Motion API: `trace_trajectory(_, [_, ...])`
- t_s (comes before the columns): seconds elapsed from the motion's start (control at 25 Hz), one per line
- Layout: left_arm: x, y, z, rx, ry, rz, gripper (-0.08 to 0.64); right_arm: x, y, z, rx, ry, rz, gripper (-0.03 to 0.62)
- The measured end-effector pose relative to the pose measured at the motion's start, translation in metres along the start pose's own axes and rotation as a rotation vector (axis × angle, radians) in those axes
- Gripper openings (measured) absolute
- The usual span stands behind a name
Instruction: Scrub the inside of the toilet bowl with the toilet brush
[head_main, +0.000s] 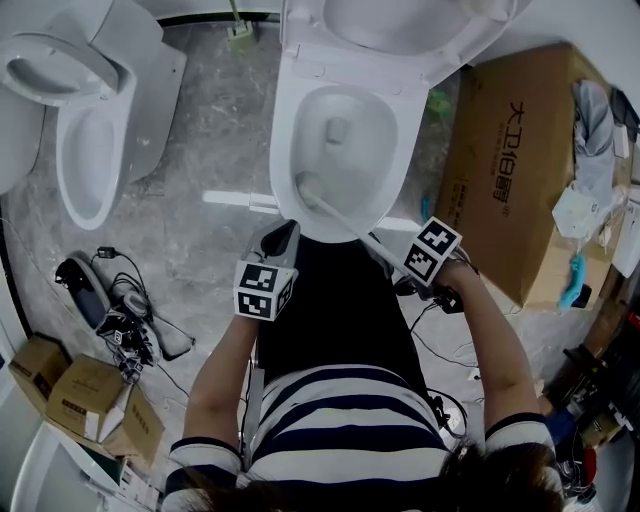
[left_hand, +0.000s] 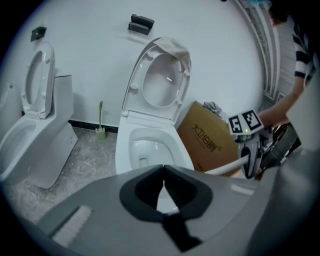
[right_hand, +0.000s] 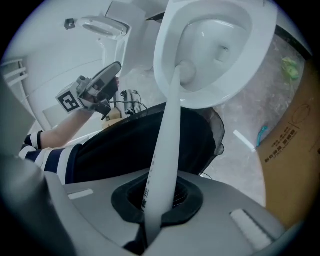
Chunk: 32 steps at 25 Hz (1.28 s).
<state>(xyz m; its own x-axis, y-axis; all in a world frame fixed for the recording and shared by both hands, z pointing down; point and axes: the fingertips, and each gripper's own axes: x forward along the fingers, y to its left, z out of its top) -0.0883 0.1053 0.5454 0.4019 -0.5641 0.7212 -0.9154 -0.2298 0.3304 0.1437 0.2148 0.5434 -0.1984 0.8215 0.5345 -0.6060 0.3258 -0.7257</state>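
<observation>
I keep my grey plastic left tongs (head_main: 283, 235) low in front of my body, nose pointing forward and down, with the black-and-white left marker cube (head_main: 265, 290) riding on their back. Their jaws are closed tip to tip. My bare left forearm (head_main: 215, 370) runs forward from a bent elbow, close to my side.

My grey plastic right tongs (right_hand: 157, 200) sit further out to my right and slightly ahead of the left pair, under the right marker cube (head_main: 432, 250). Their jaws are clamped on the white plastic toilet brush handle (right_hand: 167, 130), which passes straight through between them. My right forearm (head_main: 495, 340) reaches forward and inward. A striped short sleeve (head_main: 205, 460) covers each upper arm.
</observation>
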Motion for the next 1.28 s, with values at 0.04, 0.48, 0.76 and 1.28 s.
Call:
trace_trajectory(0.04, [0.001,-0.001,0.000,0.000,0.000,0.000,0.000,0.003,0.001,0.004,0.001,-0.011,0.009,-0.003])
trace_trajectory(0.48, [0.005,0.002,0.008,0.025,0.000,0.016,0.000,0.017,-0.006,0.046,0.021,-0.202,0.094,-0.003])
trace_trajectory(0.76, [0.011,-0.001,0.018,0.036,-0.002,0.010,0.000,-0.001,-0.020,0.074,0.032,-0.341,0.105,-0.003])
trace_trajectory(1.28, [0.020,-0.013,0.026,0.077,0.016,-0.019,0.000,-0.022,-0.033,0.119,0.060,-0.526,0.061,-0.003])
